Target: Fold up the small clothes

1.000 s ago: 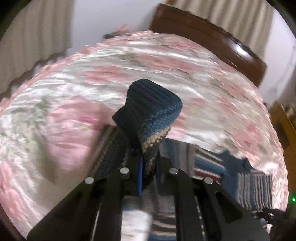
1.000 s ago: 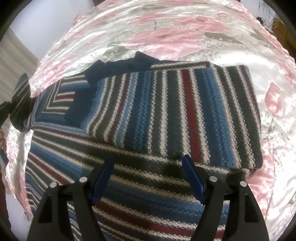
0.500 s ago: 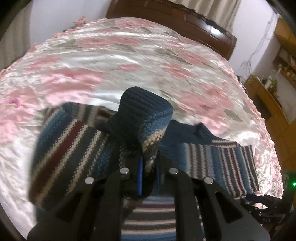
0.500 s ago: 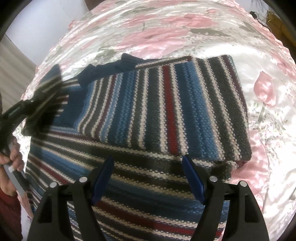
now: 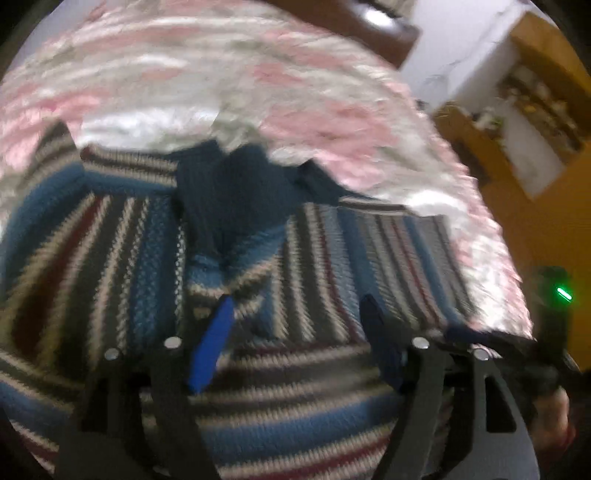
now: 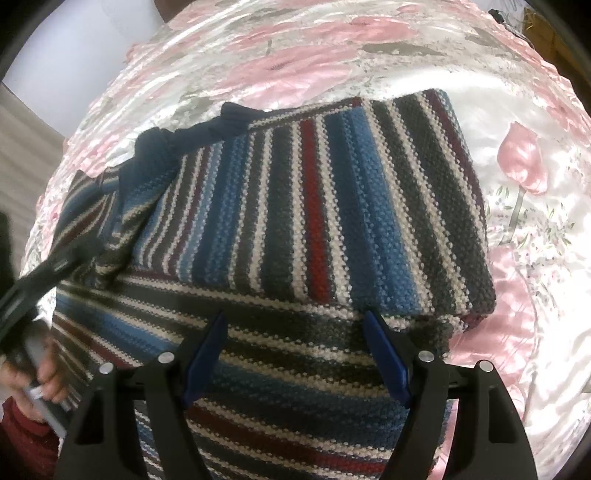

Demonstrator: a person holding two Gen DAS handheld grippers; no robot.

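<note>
Half a second ago the left tool (image 5: 295, 332) was pinched on a dark blue knit sleeve end; its fingers now stand wide apart with nothing between them, and the sleeve (image 5: 236, 199) lies just ahead of the tool on top of the striped sweater (image 5: 332, 251). The left wrist view is blurred by motion.

The sweater, knitted in blue, grey, white and dark red stripes, lies spread on a bed covered by a shiny bedspread (image 5: 192, 81) printed with pink flowers. It fills the area directly under and ahead of both tools.

In the right wrist view, the right tool (image 6: 295, 347) hovers over the sweater with its blue-padded fingers wide and empty. Just ahead of this tool, one side of the sweater is folded over the body, forming a neat panel whose stripes run away from the tool, while the stripes beneath the fingers run crosswise. The dark blue collar shows at the panel's far left corner. To the left of the right tool, the left tool appears as a dark bar above the sweater, held by a hand (image 6: 44, 373) with a dark red sleeve.

A wooden headboard (image 5: 351, 22) stands beyond the bed.
</note>
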